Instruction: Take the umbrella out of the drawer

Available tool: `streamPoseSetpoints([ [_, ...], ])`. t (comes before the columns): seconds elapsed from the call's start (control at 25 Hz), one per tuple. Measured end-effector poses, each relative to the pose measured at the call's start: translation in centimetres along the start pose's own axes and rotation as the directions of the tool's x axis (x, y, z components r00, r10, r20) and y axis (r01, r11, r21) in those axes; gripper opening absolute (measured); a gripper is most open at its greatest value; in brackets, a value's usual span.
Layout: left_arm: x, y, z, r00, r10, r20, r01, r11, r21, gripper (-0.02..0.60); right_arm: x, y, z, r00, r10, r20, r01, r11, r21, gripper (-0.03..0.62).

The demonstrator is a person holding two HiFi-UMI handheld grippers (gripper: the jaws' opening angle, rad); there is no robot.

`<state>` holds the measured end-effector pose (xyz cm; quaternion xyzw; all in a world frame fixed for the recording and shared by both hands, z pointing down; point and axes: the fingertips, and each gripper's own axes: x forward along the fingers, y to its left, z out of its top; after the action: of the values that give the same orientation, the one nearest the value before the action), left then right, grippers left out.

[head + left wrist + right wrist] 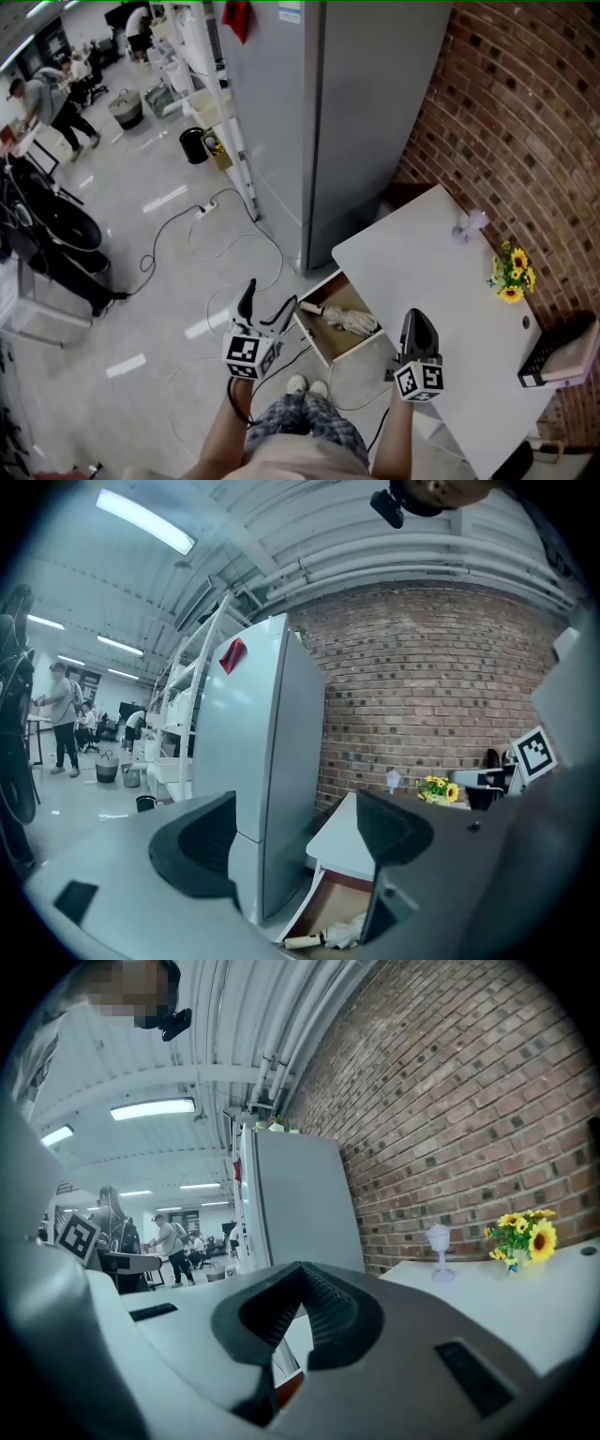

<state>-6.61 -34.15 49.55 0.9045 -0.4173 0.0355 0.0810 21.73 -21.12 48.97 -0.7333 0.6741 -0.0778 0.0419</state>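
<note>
- Glossy grey floor [141,309] spreads out below me, crossed by thin black cables [178,220], and a red brick wall [525,122] runs along the right.
- Against that wall stands a tall grey metal refrigerator [328,122], with a white rectangular table [441,281] just beside it.
- A small bunch of yellow sunflowers [511,272] and a little clear goblet [466,228] stand on the table's far side, close to the bricks.
- A shallow wooden drawer [314,345] is pulled out of the table's edge, open over the floor.
- Inside it lies the folded beige fabric umbrella [349,322], flat on the drawer bottom, its pale handle pointing toward the refrigerator end.
- My left tool [295,808] hangs over the floor just beside the drawer, jaws spread wide with nothing between them. Its own view shows the umbrella low in the gap between them, well clear of both.
- My right tool [300,1274] is held over the table's near edge on the drawer's other side. Its ribbed jaws are pressed together and grip nothing.
</note>
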Motion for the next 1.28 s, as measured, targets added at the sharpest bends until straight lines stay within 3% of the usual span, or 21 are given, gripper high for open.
streamPoseSetpoints([
  [0.32, 2.7, -1.8, -3.1, 0.997, -0.049, -0.052, 0.049, 0.999, -0.003, 0.388, 1.9, -0.1, -3.4, 0.998, 0.026, -0.049, -0.026, 1.0, 0.004, 0.018],
  [0.56, 6.6, -3.5, -8.8, 0.982, -0.111, -0.151, 0.105, 0.994, -0.041, 0.388, 3.1, 0.4, -8.3, 0.99, 0.039, -0.134, -0.035, 0.999, 0.033, 0.018],
  [0.8, 9.8, -4.7, -15.6, 0.958, -0.146, -0.246, 0.129, 0.988, -0.084, 0.388, 3.8, 1.3, -15.6, 0.969, 0.054, -0.242, -0.038, 0.997, 0.071, 0.018],
  [1.0, 12.5, -6.0, -21.8, 0.921, -0.197, -0.336, 0.182, 0.98, -0.077, 0.388, 4.2, 1.7, -22.2, 0.941, 0.07, -0.331, -0.032, 0.993, 0.117, 0.018],
  [1.28, 16.4, -7.9, -31.0, 0.829, -0.295, -0.476, 0.305, 0.951, -0.058, 0.388, 6.1, 0.5, -30.6, 0.909, 0.042, -0.414, 0.039, 0.982, 0.186, 0.018],
])
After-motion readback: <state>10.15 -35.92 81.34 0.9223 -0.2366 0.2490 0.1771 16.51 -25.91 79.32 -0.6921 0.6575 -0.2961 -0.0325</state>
